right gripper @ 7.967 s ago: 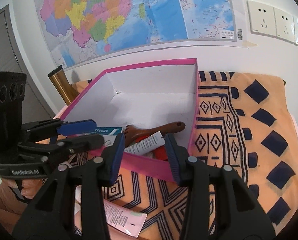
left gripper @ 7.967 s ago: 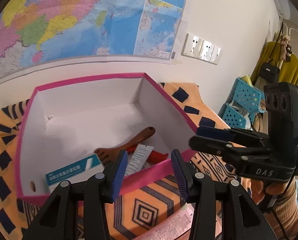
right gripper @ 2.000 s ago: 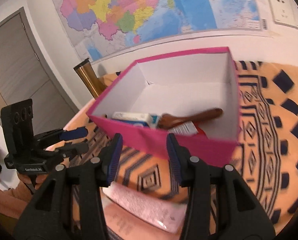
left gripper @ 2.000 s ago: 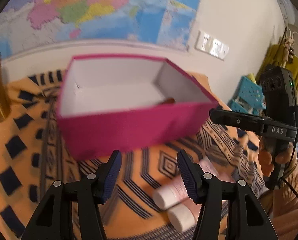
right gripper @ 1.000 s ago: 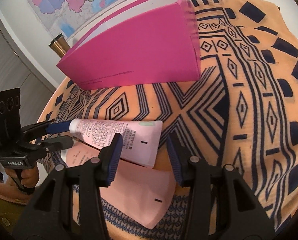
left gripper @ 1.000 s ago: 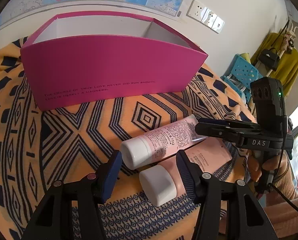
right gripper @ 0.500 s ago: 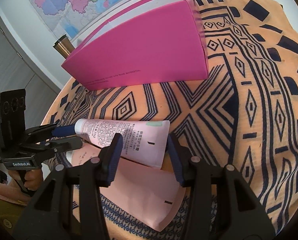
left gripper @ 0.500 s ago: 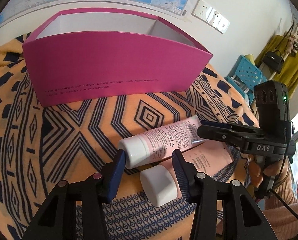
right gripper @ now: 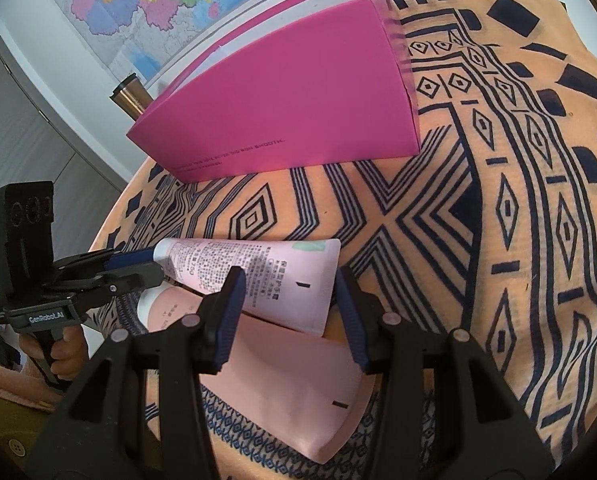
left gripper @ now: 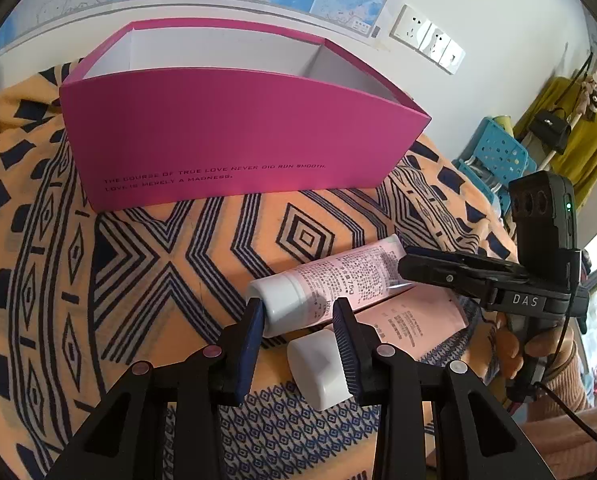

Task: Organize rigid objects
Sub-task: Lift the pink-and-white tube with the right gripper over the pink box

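A: Left wrist view. What is shown?
B: The left gripper (left gripper: 298, 314), jaws closing around the cap end of the upper tube (left gripper: 330, 280), pads about touching it. The tube lies on the patterned cloth (left gripper: 138, 264) over the desk, across a second tube (left gripper: 378, 328), in front of the pink box (left gripper: 234, 140).

A: Right wrist view?
B: The right gripper (right gripper: 288, 296), jaws parted, straddles the flat end of the same tube without pressing.

A: Step and next move?
B: Probably grasping; next, a firm pinch, then a lift over the box's near wall.
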Demonstrator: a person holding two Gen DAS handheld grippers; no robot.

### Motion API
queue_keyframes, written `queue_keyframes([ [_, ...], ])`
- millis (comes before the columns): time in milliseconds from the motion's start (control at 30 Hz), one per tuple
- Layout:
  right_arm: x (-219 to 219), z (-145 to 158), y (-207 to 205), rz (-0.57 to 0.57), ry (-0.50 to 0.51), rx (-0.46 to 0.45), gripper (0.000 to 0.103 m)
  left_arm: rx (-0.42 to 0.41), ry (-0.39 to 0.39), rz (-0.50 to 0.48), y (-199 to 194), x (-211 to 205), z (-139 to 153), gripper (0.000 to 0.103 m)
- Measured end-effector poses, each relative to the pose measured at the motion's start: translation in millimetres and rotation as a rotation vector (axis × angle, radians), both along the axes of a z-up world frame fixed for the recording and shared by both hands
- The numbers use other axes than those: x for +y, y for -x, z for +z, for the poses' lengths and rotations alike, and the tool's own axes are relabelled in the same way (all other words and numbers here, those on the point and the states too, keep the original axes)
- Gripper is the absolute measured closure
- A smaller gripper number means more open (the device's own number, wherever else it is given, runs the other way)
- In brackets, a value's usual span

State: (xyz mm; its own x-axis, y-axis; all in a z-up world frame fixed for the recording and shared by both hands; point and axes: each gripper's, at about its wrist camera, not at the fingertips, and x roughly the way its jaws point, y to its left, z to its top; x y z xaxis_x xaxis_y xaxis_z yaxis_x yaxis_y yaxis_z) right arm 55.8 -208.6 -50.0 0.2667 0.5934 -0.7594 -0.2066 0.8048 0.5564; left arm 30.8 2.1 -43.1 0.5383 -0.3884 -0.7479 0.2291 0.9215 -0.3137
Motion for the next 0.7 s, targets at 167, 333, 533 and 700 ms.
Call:
queue_keyframes([
  [167,0,1,0,0.001,-0.002,-0.001,0.051,0.004,0.002,0.001,-1,-4,0,0.064],
  [333,0,6,-2,-0.011,0.001,-0.016,0.050,0.003,0.004,-0.003,-4,-8,1,0.064],
  [533,-3,19,-5,-0.019,0.001,-0.049,0.050,-0.019,0.007,-0.008,-8,-10,9,0.063],
  [700,-4,32,-9,-0.020,0.002,-0.086,0.050,-0.049,0.010,-0.011,-12,-9,22,0.063],
])
